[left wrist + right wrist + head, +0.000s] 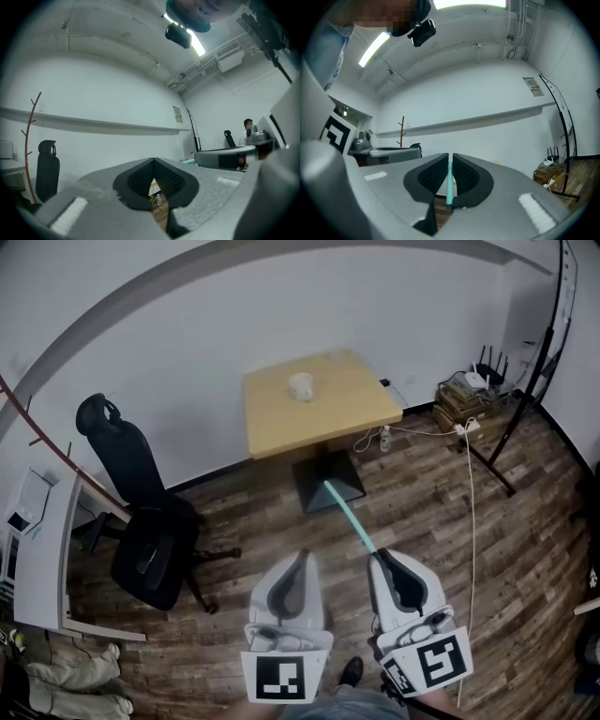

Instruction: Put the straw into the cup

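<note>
A teal straw (348,513) sticks forward out of my right gripper (379,557), which is shut on it; in the right gripper view the straw (449,185) stands pinched between the black pads. The whitish cup (300,385) sits on a square wooden table (347,413) far ahead, by the wall. My left gripper (301,557) hangs beside the right one, low over the floor, its jaws closed with nothing between them (153,161).
A black office chair (141,512) stands to the left, next to a white desk (42,559). Cardboard boxes with a router (469,395) and a white cable (472,512) lie at the right. A metal stand (525,390) leans at the far right. The floor is wood planks.
</note>
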`<action>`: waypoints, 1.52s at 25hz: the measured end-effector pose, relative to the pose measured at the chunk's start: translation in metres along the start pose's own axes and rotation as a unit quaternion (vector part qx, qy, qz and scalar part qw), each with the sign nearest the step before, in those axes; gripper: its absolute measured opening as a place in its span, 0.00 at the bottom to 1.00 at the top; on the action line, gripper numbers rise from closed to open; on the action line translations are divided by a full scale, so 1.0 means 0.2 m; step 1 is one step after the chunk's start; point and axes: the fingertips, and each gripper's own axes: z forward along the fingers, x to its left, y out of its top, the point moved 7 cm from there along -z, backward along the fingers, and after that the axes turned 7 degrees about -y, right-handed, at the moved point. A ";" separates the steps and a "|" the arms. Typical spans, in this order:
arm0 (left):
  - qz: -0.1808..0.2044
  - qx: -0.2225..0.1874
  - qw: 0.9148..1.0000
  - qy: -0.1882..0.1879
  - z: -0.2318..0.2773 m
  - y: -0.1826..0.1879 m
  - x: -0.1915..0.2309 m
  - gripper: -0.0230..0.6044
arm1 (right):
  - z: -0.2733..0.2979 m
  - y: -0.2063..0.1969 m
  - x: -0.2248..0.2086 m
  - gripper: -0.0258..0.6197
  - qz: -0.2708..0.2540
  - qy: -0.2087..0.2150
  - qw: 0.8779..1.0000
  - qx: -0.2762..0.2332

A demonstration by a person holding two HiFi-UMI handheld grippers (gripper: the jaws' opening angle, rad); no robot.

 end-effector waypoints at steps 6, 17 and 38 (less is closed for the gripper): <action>-0.013 0.015 1.000 -0.001 0.26 -0.12 0.23 0.06 | 0.32 -0.09 -0.05 0.09 0.001 -0.004 1.000 0.016; -0.039 0.015 0.999 0.008 0.79 -0.20 0.79 0.06 | 1.08 -0.14 -0.07 0.09 -0.016 0.000 0.999 0.032; -0.032 -0.025 0.999 -0.006 1.34 -0.14 1.09 0.06 | 1.68 -0.04 -0.29 0.09 -0.056 -0.021 0.998 0.010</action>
